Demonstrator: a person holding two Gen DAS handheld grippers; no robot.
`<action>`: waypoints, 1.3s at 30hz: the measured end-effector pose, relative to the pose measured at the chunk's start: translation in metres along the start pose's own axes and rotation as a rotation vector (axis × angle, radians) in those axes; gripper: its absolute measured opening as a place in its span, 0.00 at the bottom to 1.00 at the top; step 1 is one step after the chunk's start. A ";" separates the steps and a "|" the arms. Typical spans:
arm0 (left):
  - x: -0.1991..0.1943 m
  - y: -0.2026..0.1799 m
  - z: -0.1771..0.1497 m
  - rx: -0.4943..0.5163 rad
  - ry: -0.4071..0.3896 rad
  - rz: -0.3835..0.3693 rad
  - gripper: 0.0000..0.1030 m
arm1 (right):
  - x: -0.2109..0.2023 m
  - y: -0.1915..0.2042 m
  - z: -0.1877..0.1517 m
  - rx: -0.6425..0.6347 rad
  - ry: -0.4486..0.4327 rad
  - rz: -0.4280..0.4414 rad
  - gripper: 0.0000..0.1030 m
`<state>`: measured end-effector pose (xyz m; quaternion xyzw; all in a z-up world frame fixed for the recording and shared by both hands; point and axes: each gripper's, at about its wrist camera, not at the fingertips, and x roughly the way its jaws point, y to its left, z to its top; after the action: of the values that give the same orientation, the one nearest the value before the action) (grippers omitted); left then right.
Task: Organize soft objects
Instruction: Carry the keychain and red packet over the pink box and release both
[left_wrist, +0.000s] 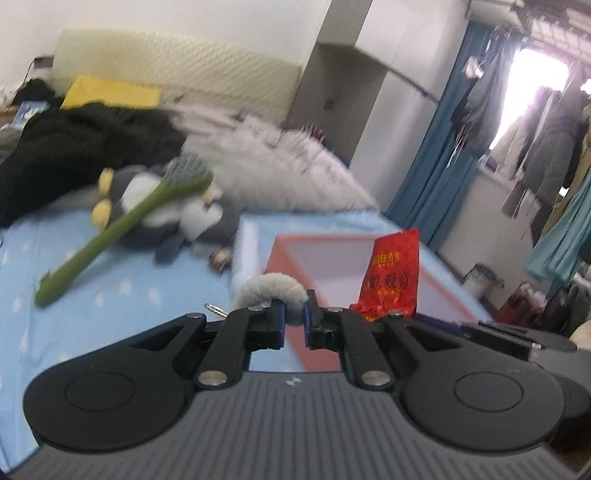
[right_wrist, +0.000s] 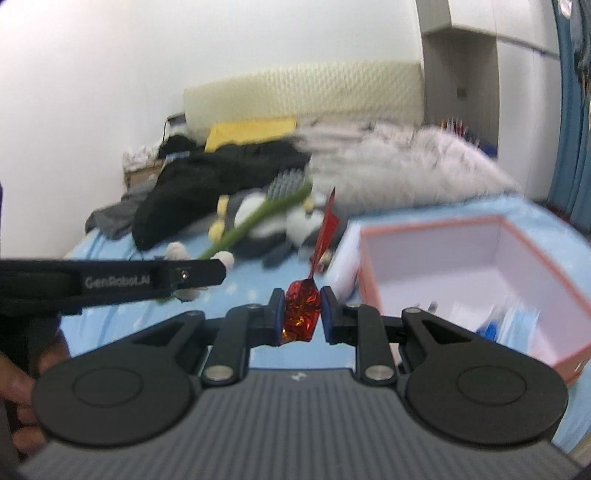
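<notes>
Over the blue bedsheet (left_wrist: 110, 295), just short of the box, both grippers are loaded: the right gripper (right_wrist: 303, 312) has its jaws pinched on the crumpled base of a red foil packet (right_wrist: 303, 310), whose top corner pokes up above the fingers, and the left gripper (left_wrist: 293, 321) is pressed together on a small white plush piece (left_wrist: 271, 291), a curved fuzzy thing that arches up and left of the pads. From the left wrist view the red foil packet (left_wrist: 391, 273) stands just to the right, in front of the open box (left_wrist: 369, 258). That red-rimmed box (right_wrist: 436, 229) sits on the bed with a white interior and some pale blue items already lying in its near corner. So this looks like the carry-and-drop step, two soft items on their way in. Next up, each gripper needs to travel over the rim and spread its jaws only once its item is above the inside; the right is closer to the opening. Further out, a penguin plush (left_wrist: 166, 206) lies with a green long-handled brush (left_wrist: 122, 225) across it, beside black clothing (left_wrist: 74, 155) and a fluffy white blanket (left_wrist: 280, 173), apparently still waiting.
</notes>
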<state>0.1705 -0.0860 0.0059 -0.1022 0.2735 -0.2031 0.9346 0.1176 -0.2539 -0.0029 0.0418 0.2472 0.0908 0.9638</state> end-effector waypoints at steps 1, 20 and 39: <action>0.001 -0.006 0.010 0.003 -0.013 -0.018 0.11 | -0.004 -0.002 0.007 -0.003 -0.017 -0.005 0.23; 0.169 -0.145 0.078 0.166 0.263 -0.163 0.11 | 0.036 -0.159 0.073 0.201 0.182 -0.110 0.23; 0.350 -0.162 0.026 0.220 0.565 -0.064 0.12 | 0.133 -0.264 -0.008 0.390 0.539 -0.182 0.21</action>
<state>0.4012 -0.3816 -0.0876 0.0514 0.4956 -0.2812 0.8202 0.2693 -0.4861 -0.1055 0.1774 0.5085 -0.0370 0.8418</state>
